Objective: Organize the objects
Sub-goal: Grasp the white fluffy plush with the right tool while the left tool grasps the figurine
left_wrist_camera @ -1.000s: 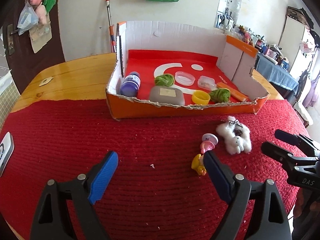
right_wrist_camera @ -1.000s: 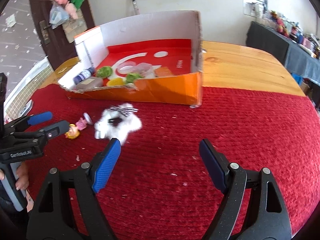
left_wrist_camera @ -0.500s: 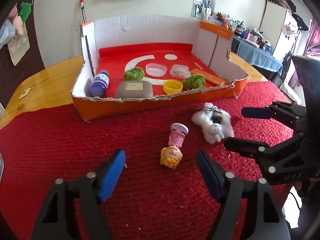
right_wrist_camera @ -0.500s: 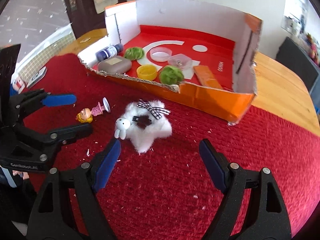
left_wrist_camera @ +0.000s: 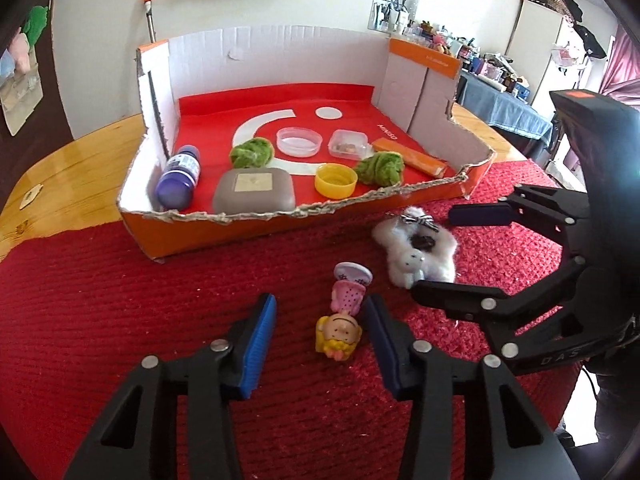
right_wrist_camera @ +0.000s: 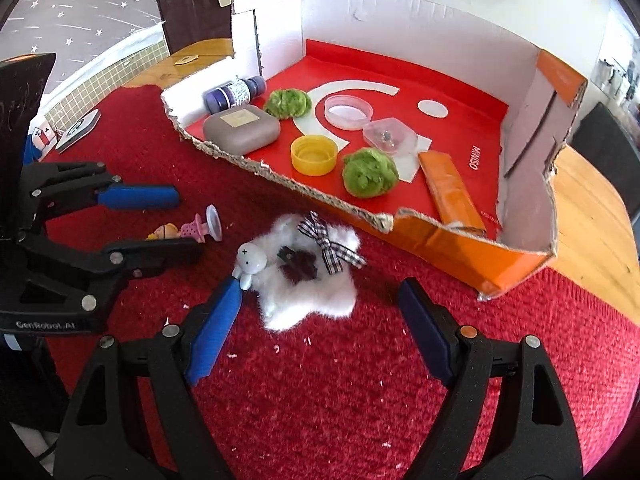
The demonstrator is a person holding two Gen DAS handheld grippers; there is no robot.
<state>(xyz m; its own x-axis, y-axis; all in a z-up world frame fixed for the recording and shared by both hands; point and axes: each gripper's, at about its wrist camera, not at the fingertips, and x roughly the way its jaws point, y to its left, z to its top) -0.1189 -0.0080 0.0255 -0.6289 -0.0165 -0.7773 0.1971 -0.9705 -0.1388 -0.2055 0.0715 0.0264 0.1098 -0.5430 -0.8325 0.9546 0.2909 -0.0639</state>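
My left gripper (left_wrist_camera: 320,320) has just been closing around the small doll figurine (left_wrist_camera: 343,320); its pads do not yet touch. The doll, yellow-haired with a pink dress and round base, lies on the red cloth (left_wrist_camera: 120,320) before the cardboard box (left_wrist_camera: 224,232). My right gripper (right_wrist_camera: 320,312) stands wide, holding nothing, astride the white fluffy plush (right_wrist_camera: 308,276); its dark centre piece is hard to make out.
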